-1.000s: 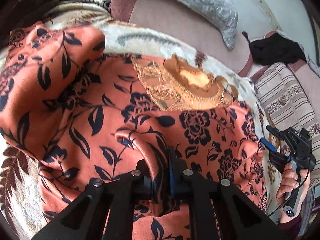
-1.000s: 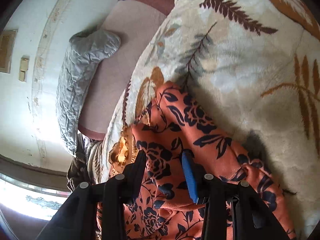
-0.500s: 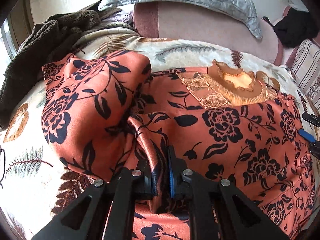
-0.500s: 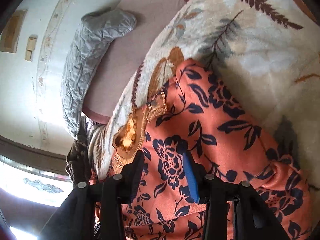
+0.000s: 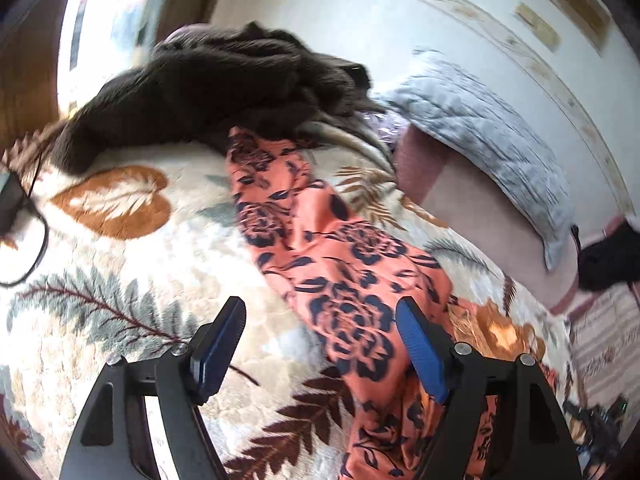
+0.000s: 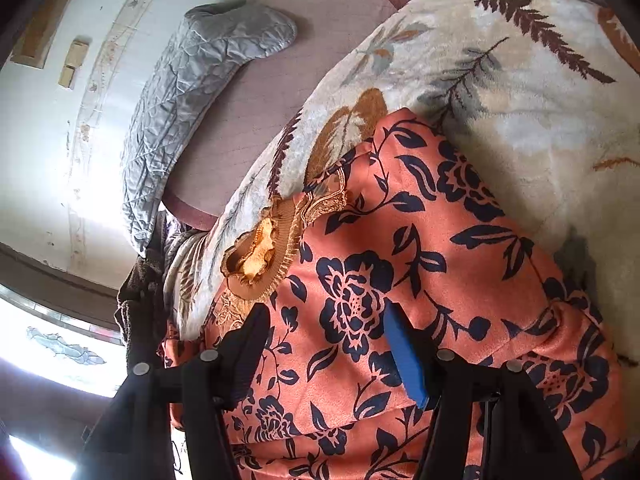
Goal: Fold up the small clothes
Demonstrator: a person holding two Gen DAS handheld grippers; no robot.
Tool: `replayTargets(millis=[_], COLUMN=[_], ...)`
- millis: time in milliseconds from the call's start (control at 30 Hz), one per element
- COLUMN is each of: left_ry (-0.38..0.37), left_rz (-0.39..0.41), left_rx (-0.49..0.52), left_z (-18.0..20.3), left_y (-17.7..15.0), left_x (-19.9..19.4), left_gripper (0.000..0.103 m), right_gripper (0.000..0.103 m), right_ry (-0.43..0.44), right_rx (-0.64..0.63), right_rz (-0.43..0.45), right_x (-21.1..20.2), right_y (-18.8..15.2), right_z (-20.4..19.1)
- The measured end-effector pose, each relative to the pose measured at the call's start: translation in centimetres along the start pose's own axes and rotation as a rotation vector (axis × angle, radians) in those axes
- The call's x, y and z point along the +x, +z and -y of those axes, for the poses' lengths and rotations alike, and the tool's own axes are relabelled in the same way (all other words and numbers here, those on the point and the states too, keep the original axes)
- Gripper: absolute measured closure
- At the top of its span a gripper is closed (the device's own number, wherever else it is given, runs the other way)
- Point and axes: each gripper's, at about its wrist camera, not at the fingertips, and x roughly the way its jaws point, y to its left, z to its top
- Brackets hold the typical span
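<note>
Both claws stand wide apart and grip nothing: the left gripper hovers over a long sleeve of the orange floral garment, the right gripper over its body near the golden collar. That garment lies spread on the leaf-patterned blanket, its sleeve reaching toward the dark brown cloth heap at the far edge.

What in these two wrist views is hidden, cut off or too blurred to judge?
- Orange floral garment: lower part cut off by the right wrist view's bottom edge and fingers.
- Its fold state: the left wrist view shows only a blurred strip.
- Dark cloth pile: motion blur hides what it is.
</note>
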Motion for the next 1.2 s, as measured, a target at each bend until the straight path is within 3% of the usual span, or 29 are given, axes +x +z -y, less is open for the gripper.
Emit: replayTargets(millis=[167, 333, 400, 467, 500, 533, 600, 733, 867, 967, 1067, 1133, 1200], left_ry=[-0.144, -0.253, -0.255, -0.263, -0.275, -0.281, -0.271, -0.276, -0.319, -0.273, -0.102, -0.060, -0.061], left_rz=[-0.083, -0.154, -0.144, -0.118, -0.094, -0.075, -0.045, 0.006, 0.001, -0.087, -0.150, -0.175, -0.191], left_rx=[-0.303, -0.380, -0.389, -0.362, -0.334, -0.296, -0.196, 0.134, 0.516, 0.817, 1.078, 1.137, 1.116], left_z=[-5.3, -4.9, -4.6, -4.0, -3.5, -2.7, 0.0, 8.7, 18.8, 24.4, 26.0, 25.0, 23.7], left_y=[1.0, 1.0, 1.2, 1.8, 2.2, 2.6, 3.1, 1.6, -4.8, -13.2, -21.2, -23.4, -23.1], left_x=[4.5, 7.9, 8.2, 8.1, 7.9, 7.7, 6.5, 2.9, 0.5, 0.7, 2.3, 2.2, 0.8], left_gripper=[0.026, 0.029, 0.040, 0.076, 0.086, 0.093, 0.095, 0.097, 0.097, 0.095, 0.091, 0.090, 0.090], right_gripper=[0.040, 0.040, 0.040, 0.040, 0.040, 0.040, 0.040, 0.040, 0.040, 0.040, 0.040, 0.040, 0.040], right_ry=[0.006, 0.018, 0.013, 0.006, 0.004, 0.003, 0.002, 0.008, 0.019, 0.023, 0.018, 0.011, -0.003], right_rx=[-0.009, -0.031, -0.049, -0.060, -0.062, -0.061, -0.056, -0.041, -0.016, -0.003, 0.004, -0.001, -0.011], right_rz=[-0.010, -0.028, -0.037, -0.038, -0.038, -0.035, -0.023, 0.006, 0.037, 0.055, 0.076, 0.082, 0.095], right_x=[0.8, 1.7, 2.1, 2.2, 2.3, 2.2, 2.0, 1.1, -0.1, -0.9, -1.8, -2.4, -2.9], right_y=[-0.5, -1.0, -1.3, -1.4, -1.5, -1.5, -1.4, -1.1, -0.6, -0.4, -0.1, 0.1, 0.0], right_z=[-0.5, -1.4, -1.7, -1.9, -1.9, -1.9, -1.9, -1.7, -1.2, -0.6, 0.0, 0.2, 0.2])
